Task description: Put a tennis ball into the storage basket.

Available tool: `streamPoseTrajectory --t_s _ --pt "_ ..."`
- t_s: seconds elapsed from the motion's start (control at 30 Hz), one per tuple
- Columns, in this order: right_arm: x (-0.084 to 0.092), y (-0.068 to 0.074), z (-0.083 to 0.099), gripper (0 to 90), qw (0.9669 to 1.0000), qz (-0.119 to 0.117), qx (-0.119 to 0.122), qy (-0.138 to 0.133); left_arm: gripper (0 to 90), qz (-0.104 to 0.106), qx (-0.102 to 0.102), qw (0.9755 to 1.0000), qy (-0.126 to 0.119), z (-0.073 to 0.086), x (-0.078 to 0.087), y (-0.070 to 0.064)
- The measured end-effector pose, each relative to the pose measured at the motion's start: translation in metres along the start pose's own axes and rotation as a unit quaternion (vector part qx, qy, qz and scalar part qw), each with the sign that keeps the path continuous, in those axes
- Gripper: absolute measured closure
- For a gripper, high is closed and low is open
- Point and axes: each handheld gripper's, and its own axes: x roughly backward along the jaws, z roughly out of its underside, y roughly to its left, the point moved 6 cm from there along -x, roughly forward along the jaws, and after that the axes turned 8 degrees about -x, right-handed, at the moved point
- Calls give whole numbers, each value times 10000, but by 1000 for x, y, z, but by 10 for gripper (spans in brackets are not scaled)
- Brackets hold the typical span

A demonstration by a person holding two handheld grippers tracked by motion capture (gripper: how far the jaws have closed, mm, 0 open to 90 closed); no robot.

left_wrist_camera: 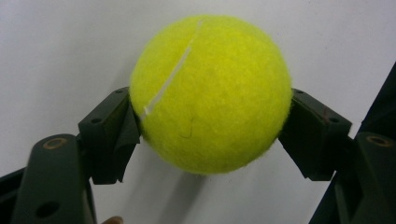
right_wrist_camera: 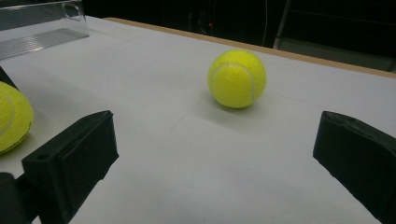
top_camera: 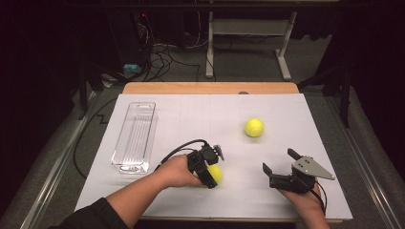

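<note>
In the high view, nearest the camera, the person's forearms came in from the bottom edge. The left gripper (top_camera: 211, 172) pinched a near tennis ball (top_camera: 215, 173) on the white table cover (top_camera: 191, 119). The right gripper (top_camera: 279, 162) rested well apart to the right, its jaws spread with nothing between them. A far tennis ball (top_camera: 254, 127) lay beyond, and a clear plastic tray (top_camera: 135, 137) stood at the left.

In the left gripper view, the near tennis ball (left_wrist_camera: 210, 93) sat squeezed between both black pads, on the white surface.

In the right gripper view, the jaws stood wide, the far tennis ball (right_wrist_camera: 237, 78) lying ahead between them, untouched. The near tennis ball (right_wrist_camera: 13, 122) showed at the left edge, the tray (right_wrist_camera: 42, 28) behind it.
</note>
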Motion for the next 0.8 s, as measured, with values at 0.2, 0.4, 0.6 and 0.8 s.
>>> streamPoseTrajectory --t_s 0.2,0.4,0.6,0.8 --pt "-2 -3 4 0 10000 35 -5 60 265 17 78 10000 22 -2 0 0" --pt "-2 -3 6 0 10000 19 12 66 266 -76 113 9999 23 -2 0 -1" --pt "-1 -2 5 0 10000 19 3 68 266 -174 155 9997 1 -4 5 -1" --pt "1 -3 3 0 10000 23 9 32 266 -324 114 9994 14 -6 22 -2"
